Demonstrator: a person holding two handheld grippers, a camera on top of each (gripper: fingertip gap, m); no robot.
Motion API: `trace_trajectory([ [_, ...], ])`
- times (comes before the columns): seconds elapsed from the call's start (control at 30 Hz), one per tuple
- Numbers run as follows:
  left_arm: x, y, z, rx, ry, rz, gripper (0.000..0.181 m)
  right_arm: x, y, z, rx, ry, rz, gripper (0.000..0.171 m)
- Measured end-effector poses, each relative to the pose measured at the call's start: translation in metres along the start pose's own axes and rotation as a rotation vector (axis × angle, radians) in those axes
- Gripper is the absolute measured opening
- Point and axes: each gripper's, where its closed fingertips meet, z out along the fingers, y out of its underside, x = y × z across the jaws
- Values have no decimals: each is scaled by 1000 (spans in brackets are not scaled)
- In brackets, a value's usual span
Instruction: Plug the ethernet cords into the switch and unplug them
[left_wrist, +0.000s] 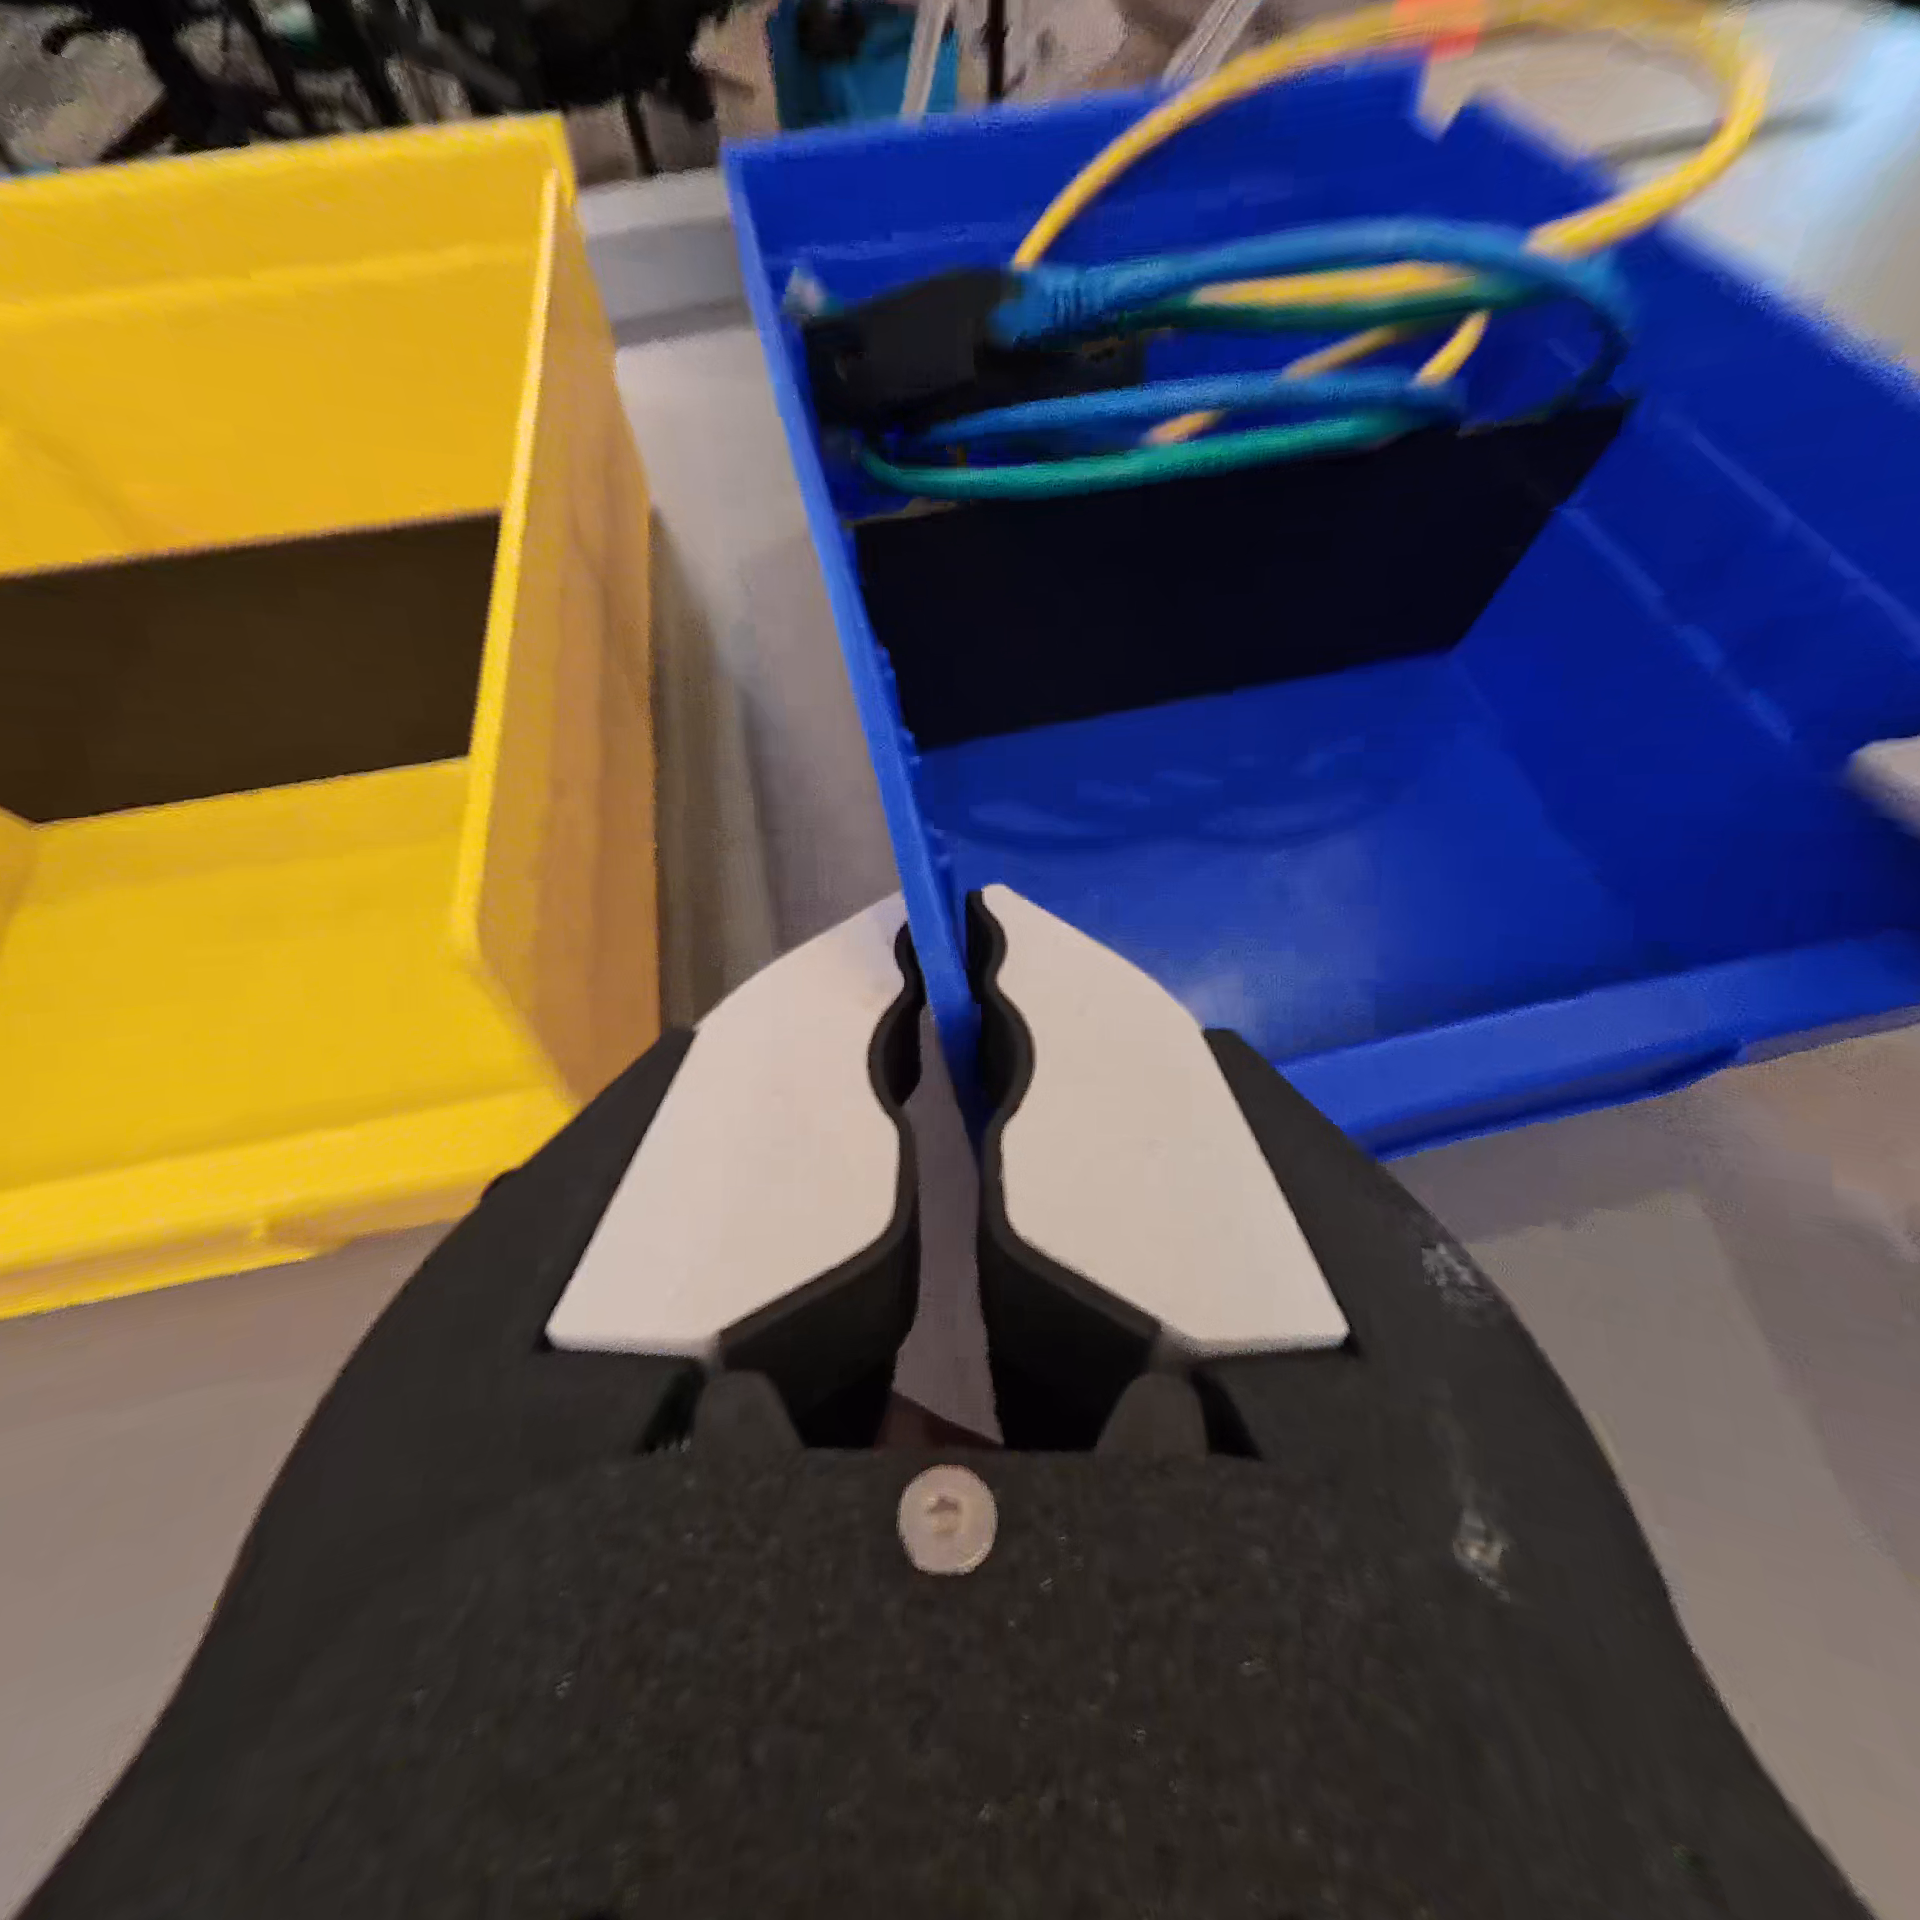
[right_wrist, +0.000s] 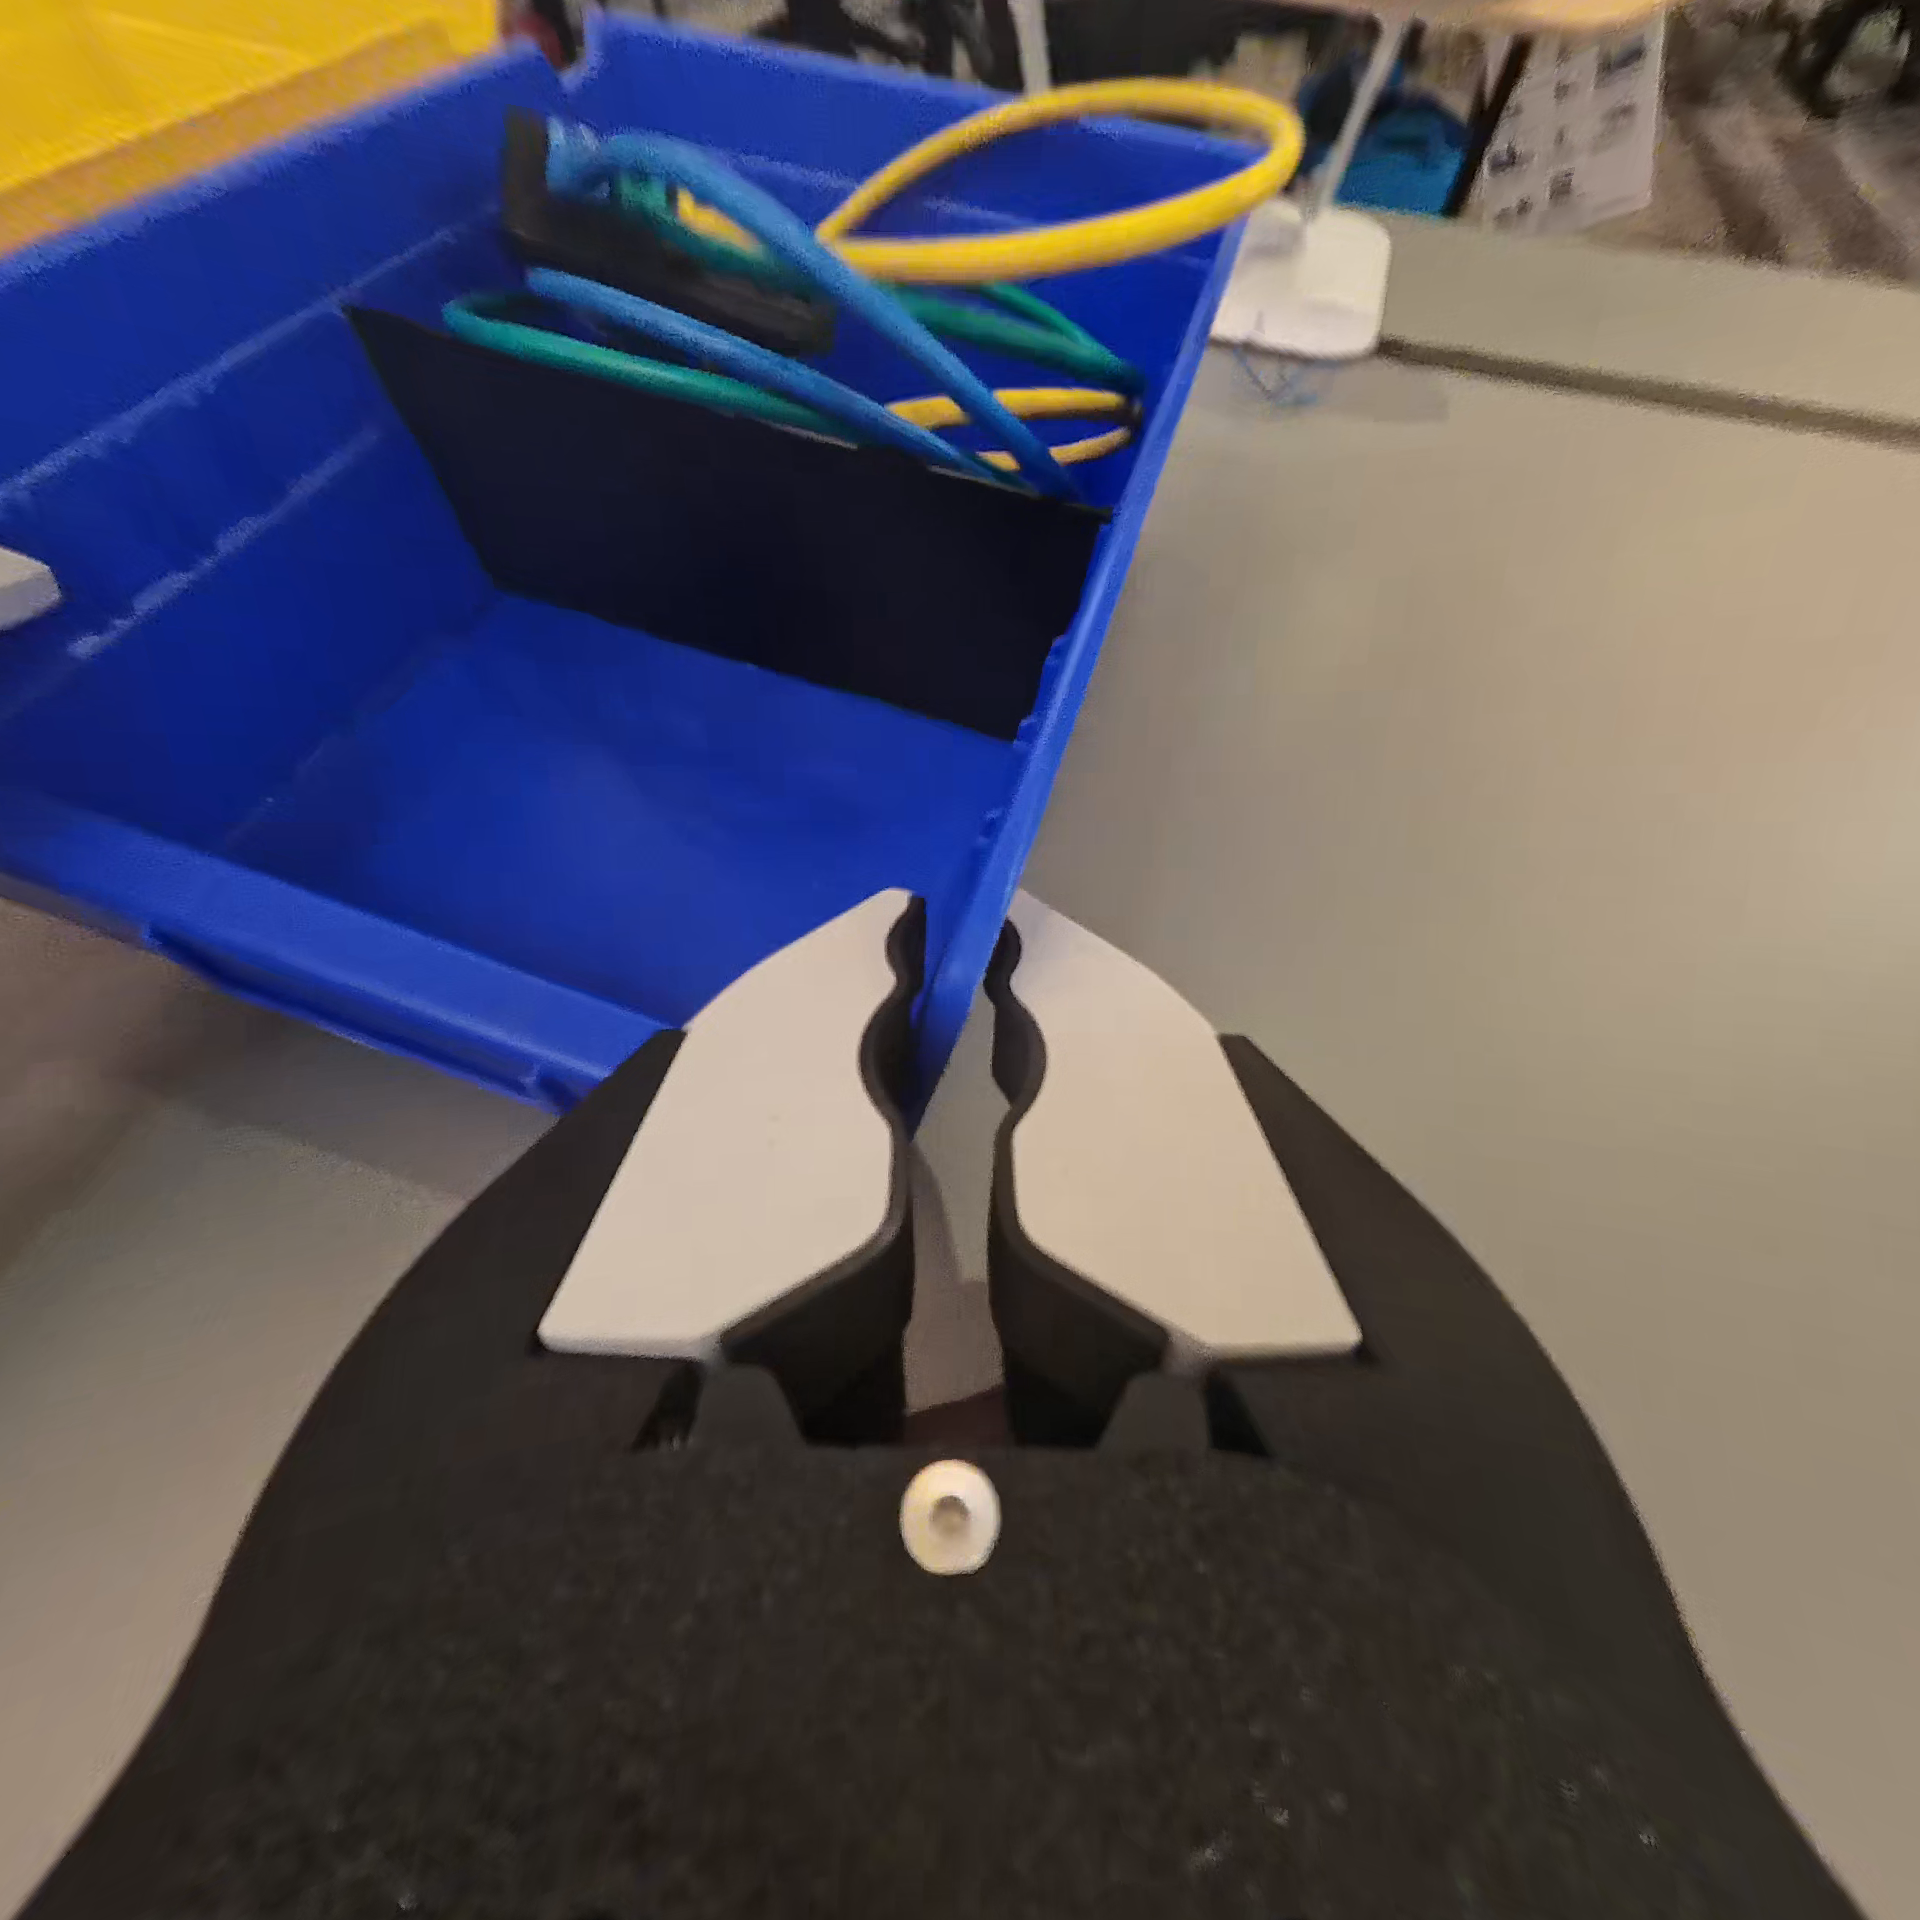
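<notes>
A blue bin (left_wrist: 1455, 831) holds a black switch (left_wrist: 904, 343) behind a black divider (left_wrist: 1195, 582). Blue (left_wrist: 1299, 249), green (left_wrist: 1091, 473) and yellow cords (left_wrist: 1195, 125) loop around the switch; a blue plug sits at its end. My left gripper (left_wrist: 940, 914) is shut on the bin's left wall near the front corner. In the right wrist view my right gripper (right_wrist: 956, 914) is shut on the right wall of the bin (right_wrist: 623, 810). The switch (right_wrist: 644, 260) and the yellow cord (right_wrist: 1039, 255) show at the back. Blur hides which cords are plugged in.
A yellow bin (left_wrist: 312, 727) with a dark divider stands close to the left of the blue bin on the grey table (right_wrist: 1455, 831). A white stand base (right_wrist: 1309, 281) sits behind the blue bin's right corner. Chairs and clutter lie beyond the table.
</notes>
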Motion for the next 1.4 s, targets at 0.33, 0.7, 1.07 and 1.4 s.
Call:
trace_trajectory([
  [0.33, -26, 3, -73, 170, 123, -82, 55, 30, -1, -5, 47, -10, -14, 5],
  [0.7, -240, 23, -86, 189, -252, -372, 71, 45, -26, -32, 216, 6, -10, 27],
  [1.07, -270, 24, -21, 63, -127, -331, 3, -57, -45, -98, 536, -269, -335, 11],
  [1.4, -174, 60, -88, -65, -318, -199, 5, -180, 44, -128, 94, -702, -306, 21],
])
